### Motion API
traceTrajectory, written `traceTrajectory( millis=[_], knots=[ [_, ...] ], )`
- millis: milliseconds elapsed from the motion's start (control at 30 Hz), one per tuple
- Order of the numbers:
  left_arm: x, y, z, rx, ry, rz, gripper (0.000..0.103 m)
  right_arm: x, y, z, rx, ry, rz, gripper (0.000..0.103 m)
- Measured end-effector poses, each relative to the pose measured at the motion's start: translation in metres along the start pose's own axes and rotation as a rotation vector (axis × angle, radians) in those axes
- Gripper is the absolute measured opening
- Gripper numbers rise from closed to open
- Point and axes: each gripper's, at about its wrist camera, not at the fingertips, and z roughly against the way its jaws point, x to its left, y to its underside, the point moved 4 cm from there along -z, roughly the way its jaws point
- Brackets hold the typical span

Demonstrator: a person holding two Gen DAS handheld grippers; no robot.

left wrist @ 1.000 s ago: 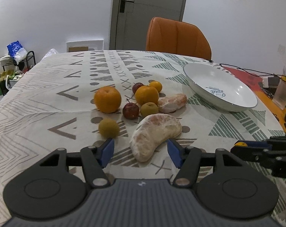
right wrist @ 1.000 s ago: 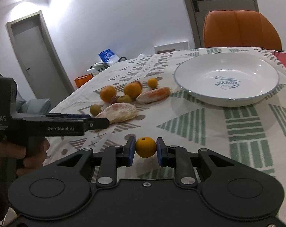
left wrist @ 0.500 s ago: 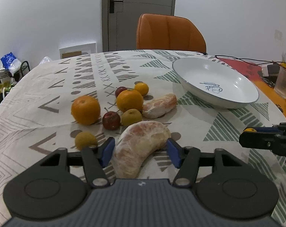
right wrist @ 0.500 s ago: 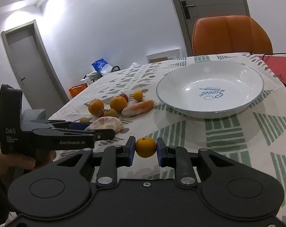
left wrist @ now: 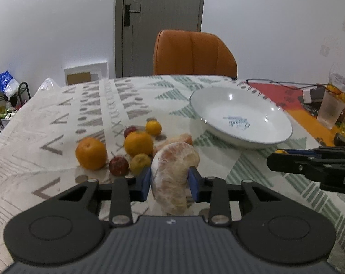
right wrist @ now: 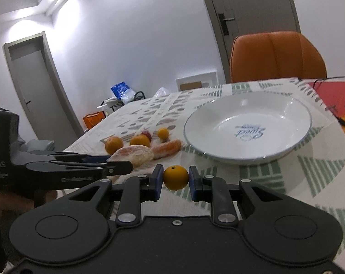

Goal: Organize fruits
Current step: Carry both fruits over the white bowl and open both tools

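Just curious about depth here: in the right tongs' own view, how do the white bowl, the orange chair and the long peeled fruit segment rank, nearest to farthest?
1. Long peeled fruit segment, ahead left.
2. White bowl, ahead right.
3. Orange chair, beyond the table.

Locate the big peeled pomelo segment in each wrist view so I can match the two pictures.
Left wrist: the pomelo segment sits low at centre, clamped between the left gripper's blue pads.
Right wrist: the same segment is left of centre, just past the left gripper's tip, in front of the oranges.
Shared landmark: the white plate, right of the fruit in both views.
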Motion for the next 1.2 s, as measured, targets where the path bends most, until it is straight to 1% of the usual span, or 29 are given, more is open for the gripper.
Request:
traceTrajectory(
  millis=[233, 533, 900, 1000, 1067, 1200],
  knots=[
    [-0.009, -0.018, 0.001, -0.038, 0.015, -0.006, 0.033, -0.011, -0.013, 0.0, -0.043, 0.032, -0.005, 0.022],
    [-0.024, -0.037, -0.013, -0.061, 0.032, -0.014, 0.033, -0.031, -0.026, -0.007, -0.068, 0.115, -0.007, 0.022],
    [-0.048, -0.053, -0.034, -0.058, 0.055, -0.039, 0.033, -0.053, -0.029, -0.014, -0.08, 0.205, -0.049, 0.022],
    [-0.056, -0.058, -0.039, -0.057, 0.062, -0.044, 0.033, -0.057, -0.03, -0.011, -0.085, 0.215, -0.062, 0.023],
    [-0.06, -0.06, -0.043, -0.056, 0.065, -0.048, 0.033, -0.059, -0.03, -0.008, -0.091, 0.218, -0.07, 0.028],
    [-0.069, -0.065, -0.049, -0.052, 0.072, -0.055, 0.033, -0.061, -0.031, -0.002, -0.103, 0.22, -0.079, 0.028]
  ],
)
